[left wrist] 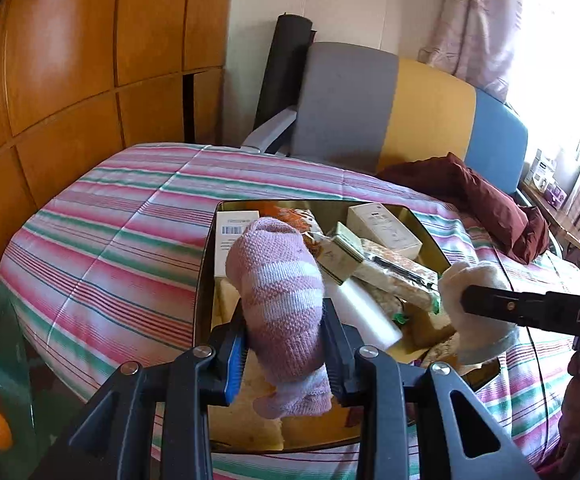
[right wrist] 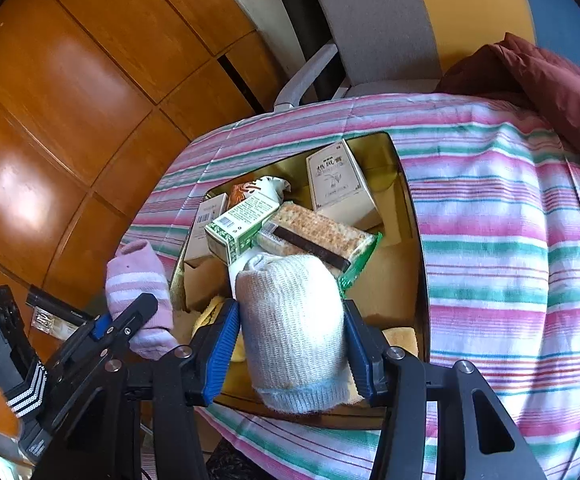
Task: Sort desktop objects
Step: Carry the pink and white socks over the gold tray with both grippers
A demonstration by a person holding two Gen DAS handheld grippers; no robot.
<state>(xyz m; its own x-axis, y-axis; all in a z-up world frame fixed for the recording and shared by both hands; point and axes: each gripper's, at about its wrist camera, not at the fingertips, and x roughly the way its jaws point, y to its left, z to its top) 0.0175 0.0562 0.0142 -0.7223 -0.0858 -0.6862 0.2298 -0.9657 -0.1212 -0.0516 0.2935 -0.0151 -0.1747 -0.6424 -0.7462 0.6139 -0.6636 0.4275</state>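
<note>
Pinching one sock apiece, the two grippers hang over a gold tin tray (right wrist: 405,184) set on the striped bedcover (left wrist: 122,216). The left gripper (left wrist: 284,344) has its pads pressed on a pink sock (left wrist: 278,280) banded with white, knitted and bunched, toe end pointing up and away, cuff drooping below the jaws. The right gripper (right wrist: 291,344) is clamped the same way around a cream sock (right wrist: 293,320) with a pale blue cuff hanging down. That makes two socks, both held above the near end of the tray, the pink one to the left of the cream one.

Inside the tray I count three boxes: a tall beige box (right wrist: 339,184) at the far side, a green-and-white box (right wrist: 240,224) lying tilted, and a white barcoded box (left wrist: 234,232) against the left wall. One cracker packet (right wrist: 317,236) lies across the middle. Both grippers tilt downward toward the tray. One maroon cloth (left wrist: 477,196) lies crumpled beyond, near one grey chair (left wrist: 345,100).
</note>
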